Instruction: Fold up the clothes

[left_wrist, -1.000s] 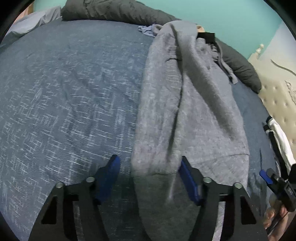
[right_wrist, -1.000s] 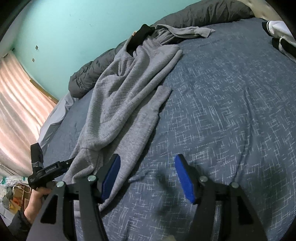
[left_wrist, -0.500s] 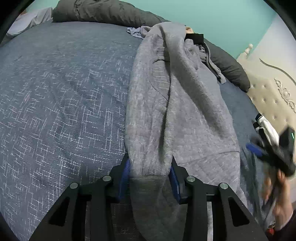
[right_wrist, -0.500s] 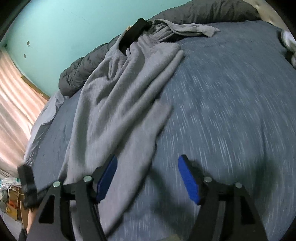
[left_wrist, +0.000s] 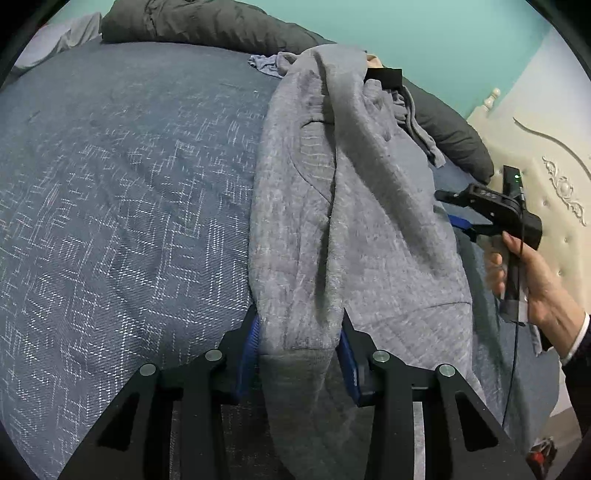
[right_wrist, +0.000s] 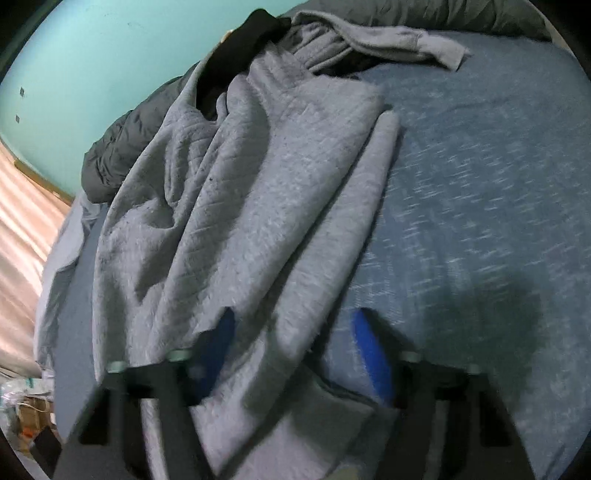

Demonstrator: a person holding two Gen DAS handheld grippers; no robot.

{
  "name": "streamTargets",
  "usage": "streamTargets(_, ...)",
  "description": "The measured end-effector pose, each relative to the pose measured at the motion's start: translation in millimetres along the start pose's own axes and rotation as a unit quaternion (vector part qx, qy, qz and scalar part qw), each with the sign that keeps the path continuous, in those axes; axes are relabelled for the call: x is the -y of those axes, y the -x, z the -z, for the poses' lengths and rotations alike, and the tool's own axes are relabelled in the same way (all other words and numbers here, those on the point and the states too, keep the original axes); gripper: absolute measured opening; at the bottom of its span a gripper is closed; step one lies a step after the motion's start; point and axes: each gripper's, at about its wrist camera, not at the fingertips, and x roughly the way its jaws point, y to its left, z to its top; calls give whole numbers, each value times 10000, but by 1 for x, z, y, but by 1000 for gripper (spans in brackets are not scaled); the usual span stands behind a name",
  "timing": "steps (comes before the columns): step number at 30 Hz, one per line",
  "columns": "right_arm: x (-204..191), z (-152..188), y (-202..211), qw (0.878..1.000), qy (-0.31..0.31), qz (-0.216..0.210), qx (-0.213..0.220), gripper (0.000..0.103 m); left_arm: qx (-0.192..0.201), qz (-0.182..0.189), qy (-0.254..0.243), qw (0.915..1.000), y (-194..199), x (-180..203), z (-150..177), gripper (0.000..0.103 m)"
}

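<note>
The left tongs [left_wrist: 298,349] pinch the near cuff of the grey sweatpants [left_wrist: 343,221], blue pads pressed on both sides of the fabric. The pants stretch away across the blue bed [left_wrist: 129,184] toward a dark duvet [left_wrist: 207,22] at the far edge. On the right, a hand [left_wrist: 532,280] holds the right tongs [left_wrist: 458,210] beside the pants.

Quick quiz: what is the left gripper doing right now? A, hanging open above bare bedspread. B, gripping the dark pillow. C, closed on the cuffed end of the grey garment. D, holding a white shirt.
C: in the left wrist view the left gripper has its blue pads pressed against both sides of the grey garment at its cuffed end.
</note>
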Motion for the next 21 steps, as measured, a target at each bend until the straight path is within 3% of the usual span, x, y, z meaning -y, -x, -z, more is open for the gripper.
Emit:
streamTargets(1,-1,-6,-5,10000,7,14,-25,29,-7,5,9,10000,0,0,0,42)
streamTargets(2,-5,-4,-4,9999,139,59,5,11,-9,11,10,10000,1,0,1,42)
streamTargets(3,-9,-2,-2,9996,268,103,36,4,-9,7,5,10000,1,-1,1,42)
streamTargets(12,-14,18,83,9965,669,194,467,2,-42,-68,-85,9999,11,2,6,42)
streamTargets(21,0,68,194,9936,846,314,681,2,61,-11,140,9999,51,9,8,47)
